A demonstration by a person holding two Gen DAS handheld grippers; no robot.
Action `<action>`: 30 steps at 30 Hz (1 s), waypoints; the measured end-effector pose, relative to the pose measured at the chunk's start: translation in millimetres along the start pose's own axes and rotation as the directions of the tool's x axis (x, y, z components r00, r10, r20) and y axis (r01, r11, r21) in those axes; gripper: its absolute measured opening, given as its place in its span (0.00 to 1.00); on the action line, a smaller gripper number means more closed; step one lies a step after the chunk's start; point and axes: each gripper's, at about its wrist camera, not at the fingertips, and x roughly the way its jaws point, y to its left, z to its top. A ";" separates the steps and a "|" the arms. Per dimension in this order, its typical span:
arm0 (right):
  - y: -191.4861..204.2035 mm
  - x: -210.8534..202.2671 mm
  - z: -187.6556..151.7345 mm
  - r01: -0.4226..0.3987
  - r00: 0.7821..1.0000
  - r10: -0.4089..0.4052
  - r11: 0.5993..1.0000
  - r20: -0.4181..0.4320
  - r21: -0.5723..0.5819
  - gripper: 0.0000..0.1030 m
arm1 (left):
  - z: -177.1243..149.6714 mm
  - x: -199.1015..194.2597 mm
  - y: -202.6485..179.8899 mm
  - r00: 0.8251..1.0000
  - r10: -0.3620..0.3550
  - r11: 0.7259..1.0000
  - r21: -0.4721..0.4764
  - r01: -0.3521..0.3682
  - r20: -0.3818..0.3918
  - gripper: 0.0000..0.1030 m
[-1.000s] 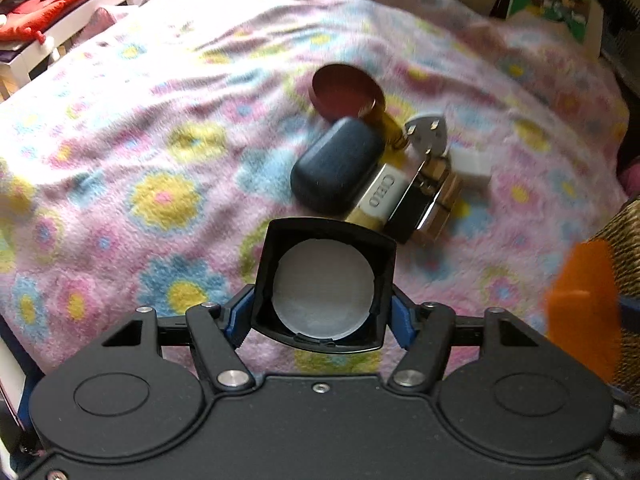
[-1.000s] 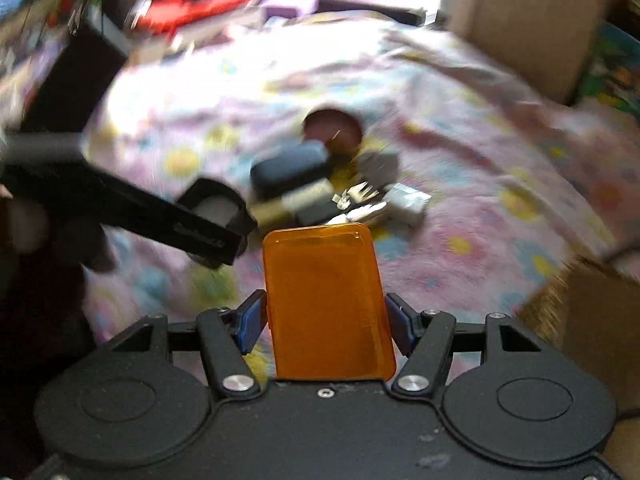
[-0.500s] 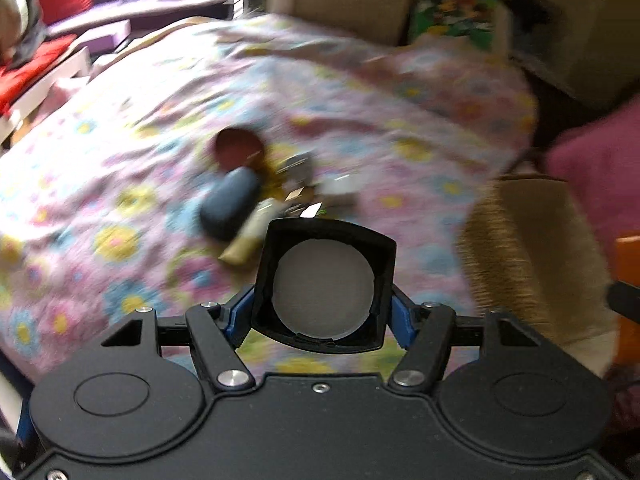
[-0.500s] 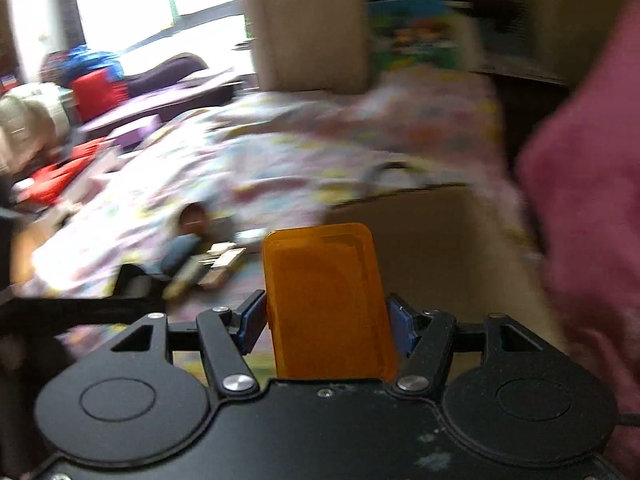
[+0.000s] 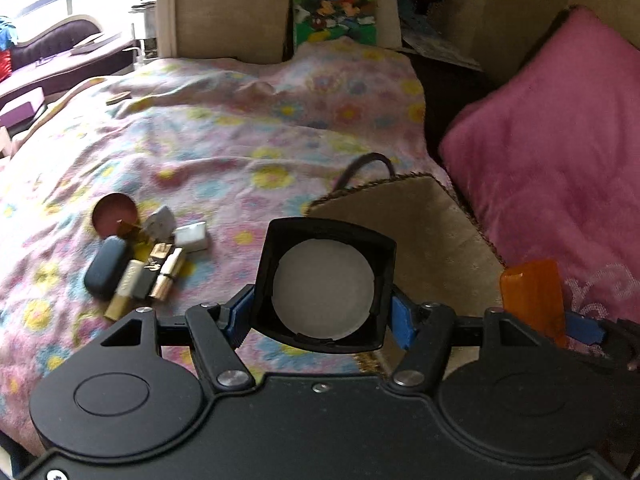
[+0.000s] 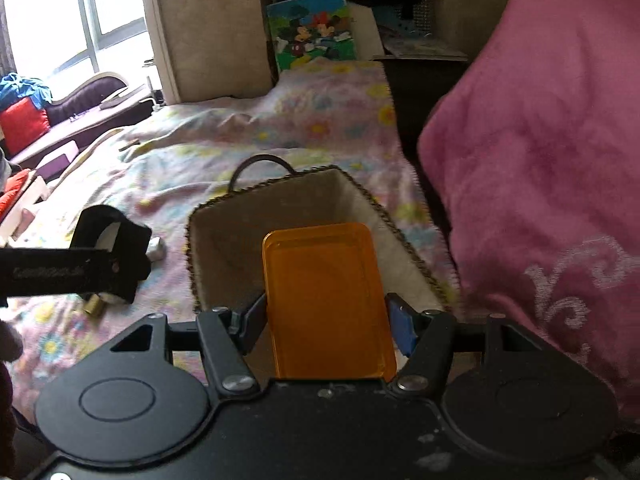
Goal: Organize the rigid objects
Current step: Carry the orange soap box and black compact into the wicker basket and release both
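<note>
My left gripper is shut on a black square case with a white round pad inside; it also shows in the right wrist view. My right gripper is shut on an orange translucent rectangular lid, held over the open woven basket. In the left wrist view the basket lies just beyond the black case, and the orange lid shows at its right. A pile of small objects lies on the floral blanket to the left.
The pile holds a dark oval case, a round maroon lid, a white plug and gold-coloured tubes. A pink pillow stands right of the basket. A cartoon picture board leans at the bed's far end.
Both grippers swung right from above the pile to the basket, each keeping its object. The basket and pink pillow have come into view; the pile now lies at the left.
</note>
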 end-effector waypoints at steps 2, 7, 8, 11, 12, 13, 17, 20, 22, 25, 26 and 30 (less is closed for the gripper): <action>-2.8 2.3 0.3 0.015 1.000 -0.015 1.000 -0.002 -0.002 0.61 | 2.6 5.7 -8.0 1.000 -0.019 1.000 0.008 0.019 -0.016 0.60; -10.3 11.7 -0.8 0.026 0.999 -0.026 1.000 -0.027 0.006 0.61 | 8.8 20.3 -23.2 0.998 -0.057 0.998 0.020 0.058 -0.042 0.60; -11.4 13.4 -1.8 0.029 0.999 -0.028 1.000 -0.032 0.007 0.61 | 9.4 22.9 -25.2 0.997 -0.061 0.998 0.020 0.062 -0.044 0.60; -13.6 19.1 -2.8 0.029 0.998 -0.028 0.999 -0.048 0.017 0.61 | 11.9 31.1 -29.5 0.996 -0.068 0.997 0.026 0.070 -0.055 0.60; -13.9 20.4 -2.9 0.029 0.998 -0.028 0.999 -0.053 0.020 0.61 | 11.7 32.9 -29.8 0.996 -0.070 0.997 0.028 0.072 -0.059 0.61; -13.8 21.1 -3.2 0.030 0.998 -0.028 0.999 -0.057 0.020 0.62 | 11.6 35.1 -29.9 0.995 -0.073 0.997 0.029 0.075 -0.063 0.61; -13.1 25.8 -4.5 0.049 0.997 -0.048 0.999 -0.066 0.010 0.65 | 10.5 37.6 -31.2 0.996 -0.072 0.997 0.026 0.073 -0.056 0.77; -14.6 25.6 -4.7 0.055 0.996 -0.053 0.998 -0.066 0.018 0.71 | 9.4 37.4 -32.9 0.996 -0.067 0.997 0.036 0.069 -0.052 0.78; -14.5 24.9 -4.6 0.058 0.996 -0.057 0.998 -0.066 0.019 0.71 | 9.1 38.4 -33.4 0.998 -0.044 0.998 0.042 0.046 -0.054 0.79; -13.9 23.3 -4.8 0.061 0.996 -0.060 0.998 -0.064 0.016 0.71 | 7.6 40.1 -31.5 0.998 -0.017 0.999 0.042 0.020 -0.059 0.79; -13.3 23.1 -5.1 0.061 0.996 -0.060 0.998 -0.064 0.014 0.71 | 6.8 40.8 -30.1 0.998 -0.013 0.999 0.039 0.015 -0.064 0.79; -10.8 23.7 -5.7 0.067 0.995 -0.066 0.998 -0.071 0.011 0.71 | 5.5 40.4 -25.1 0.998 0.002 1.000 0.025 0.000 -0.070 0.79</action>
